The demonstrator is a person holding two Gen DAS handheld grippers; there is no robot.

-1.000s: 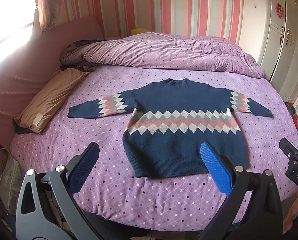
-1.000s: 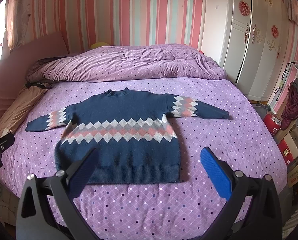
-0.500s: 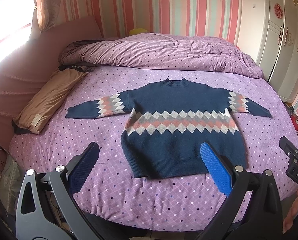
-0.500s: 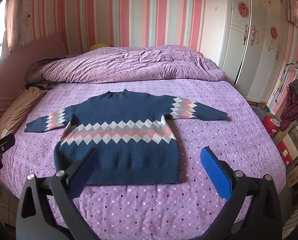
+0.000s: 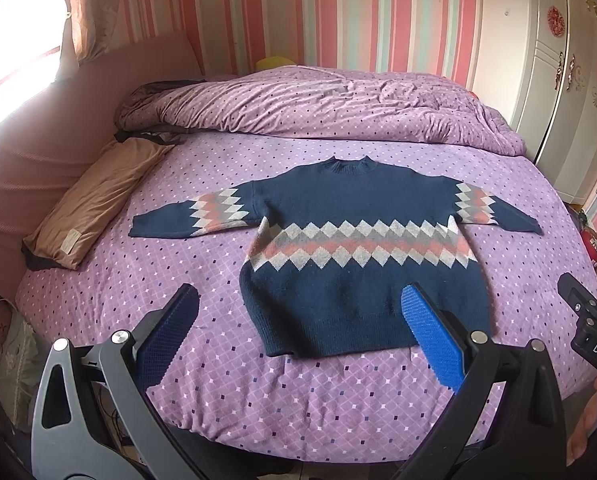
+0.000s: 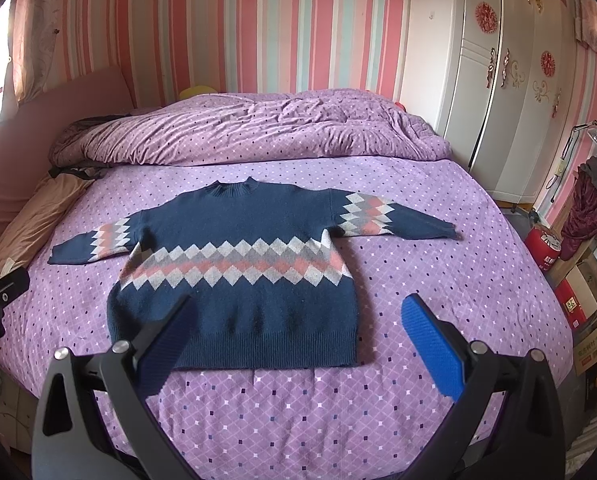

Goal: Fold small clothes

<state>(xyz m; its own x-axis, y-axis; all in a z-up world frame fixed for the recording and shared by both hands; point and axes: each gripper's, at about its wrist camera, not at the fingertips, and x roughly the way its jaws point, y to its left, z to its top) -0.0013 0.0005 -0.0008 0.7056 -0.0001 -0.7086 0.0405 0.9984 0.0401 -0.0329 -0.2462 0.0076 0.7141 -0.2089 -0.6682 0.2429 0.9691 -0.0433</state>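
Nothing is folded yet: the navy argyle sweater (image 5: 362,256) lies flat, both sleeves spread, on the purple bedspread (image 5: 202,280), and my left gripper (image 5: 298,320) and right gripper (image 6: 298,320) hover spread wide, holding nothing.

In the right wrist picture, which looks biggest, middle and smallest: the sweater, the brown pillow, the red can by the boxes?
1. sweater
2. brown pillow, partly cut off at the picture's edge
3. red can, farther from the camera, so its real size is unsure

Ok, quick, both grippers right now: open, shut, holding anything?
Left gripper: jaws open, empty, above the bed in front of the sweater.
Right gripper: jaws open, empty, not touching the sweater.
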